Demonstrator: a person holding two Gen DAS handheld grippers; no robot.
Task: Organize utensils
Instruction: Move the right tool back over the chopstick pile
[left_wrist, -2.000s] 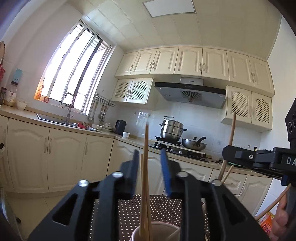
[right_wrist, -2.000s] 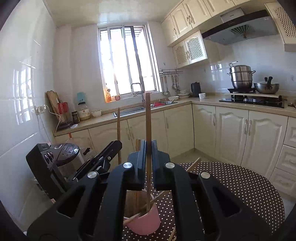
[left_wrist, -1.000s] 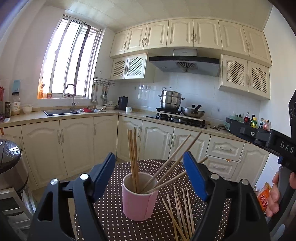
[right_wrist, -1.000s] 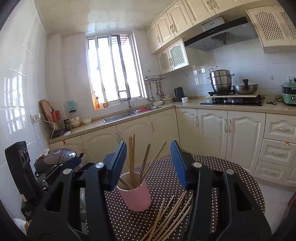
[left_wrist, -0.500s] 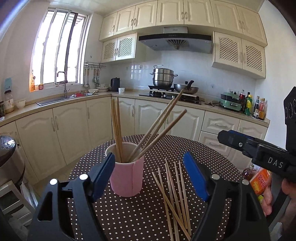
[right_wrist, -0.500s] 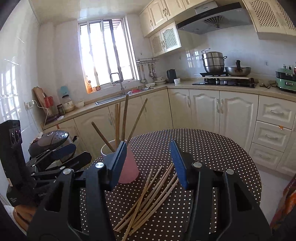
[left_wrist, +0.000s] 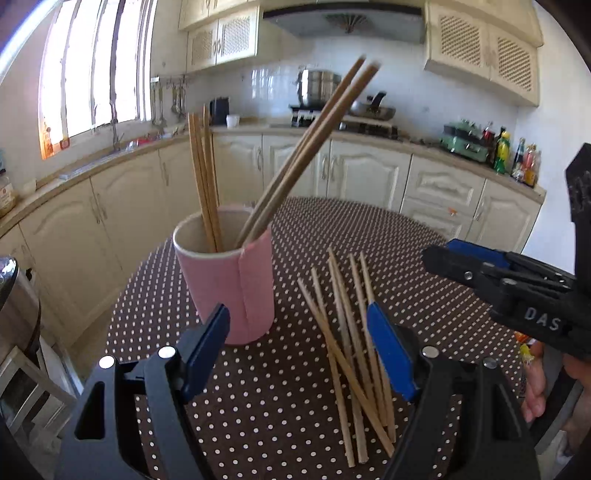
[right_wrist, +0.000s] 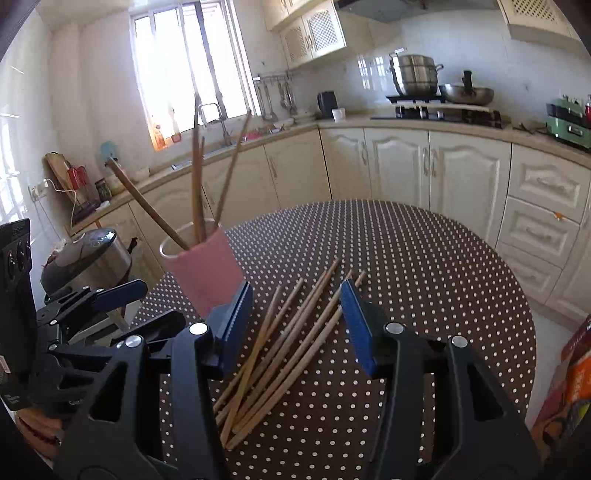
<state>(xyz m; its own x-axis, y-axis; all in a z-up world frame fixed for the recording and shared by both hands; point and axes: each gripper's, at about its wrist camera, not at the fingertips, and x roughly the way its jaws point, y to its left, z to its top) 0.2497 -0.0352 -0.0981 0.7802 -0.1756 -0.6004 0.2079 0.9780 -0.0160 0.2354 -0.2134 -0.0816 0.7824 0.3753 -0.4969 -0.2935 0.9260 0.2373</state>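
My left gripper and right gripper both gape wide, empty, over the loose chopsticks on the polka-dot tabletop; others stand in the pink cup beside them.

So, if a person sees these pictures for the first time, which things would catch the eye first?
Probably the pink cup on the polka-dot table, with several wooden chopsticks standing in it and leaning outward. Next, the loose chopsticks lying in a fan on the table beside the cup, just ahead of the open right gripper. The left gripper is open too, with the cup just beyond its left finger.
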